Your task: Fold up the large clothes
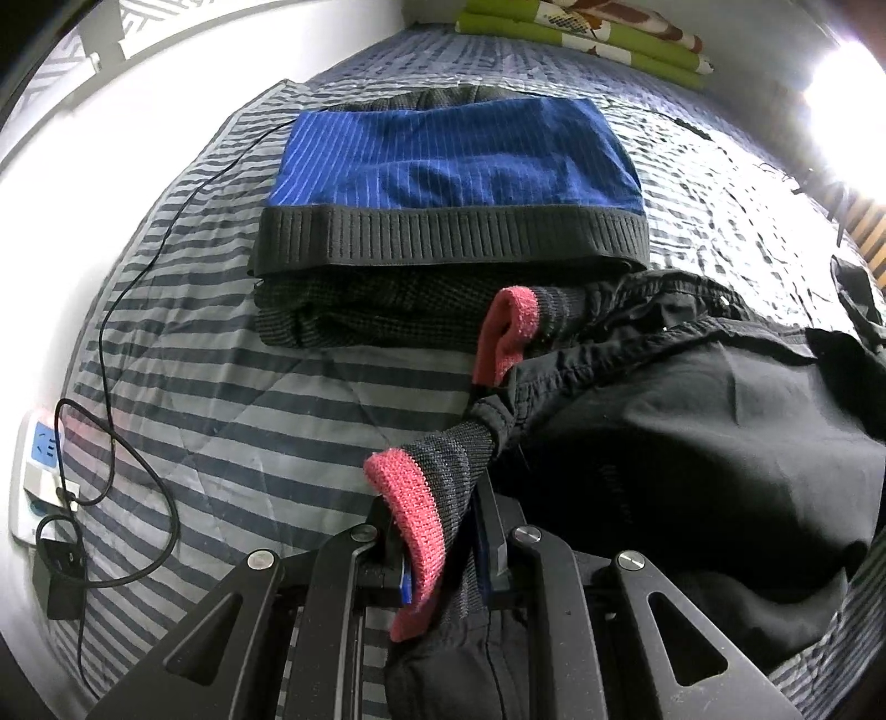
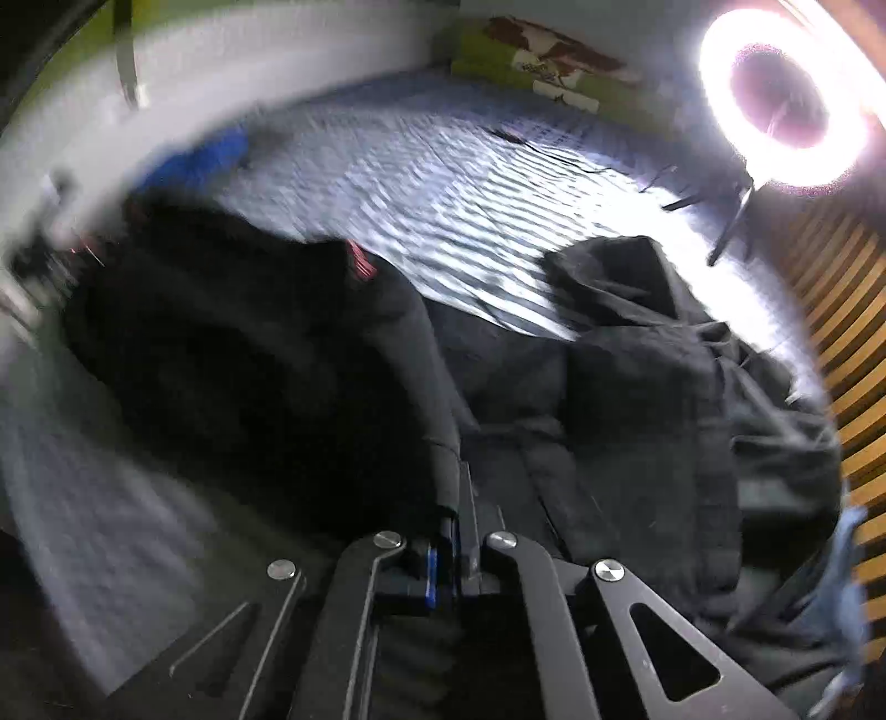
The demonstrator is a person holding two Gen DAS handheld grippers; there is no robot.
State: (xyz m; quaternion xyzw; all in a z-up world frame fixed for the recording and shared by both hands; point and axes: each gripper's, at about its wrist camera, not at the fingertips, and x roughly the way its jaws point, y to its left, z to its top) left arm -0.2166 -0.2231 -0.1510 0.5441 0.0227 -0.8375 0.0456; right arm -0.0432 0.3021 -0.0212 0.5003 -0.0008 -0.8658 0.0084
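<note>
Bed (image 1: pixel 232 410) with striped cover, ring light (image 2: pixel 786 94) at far right edge. Folded blue sweater (image 1: pixel 454 166) lies mid-bed, toward left edge. Left tool (image 1: pixel 437 554) clamped on red cuff (image 1: pixel 410 498) of black garment (image 1: pixel 692 443). Right tool (image 2: pixel 451 531) closed on black garment fabric near bed's near edge; view blurred.

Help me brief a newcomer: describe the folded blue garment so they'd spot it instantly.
Start with the striped bedspread covering the bed. Toward its far end, before the green bedding, lies a small stack of folded clothes; the blue garment is on top. Unlike the black clothes around it, it is bright blue with thin stripes and a ribbed black hem.
</note>
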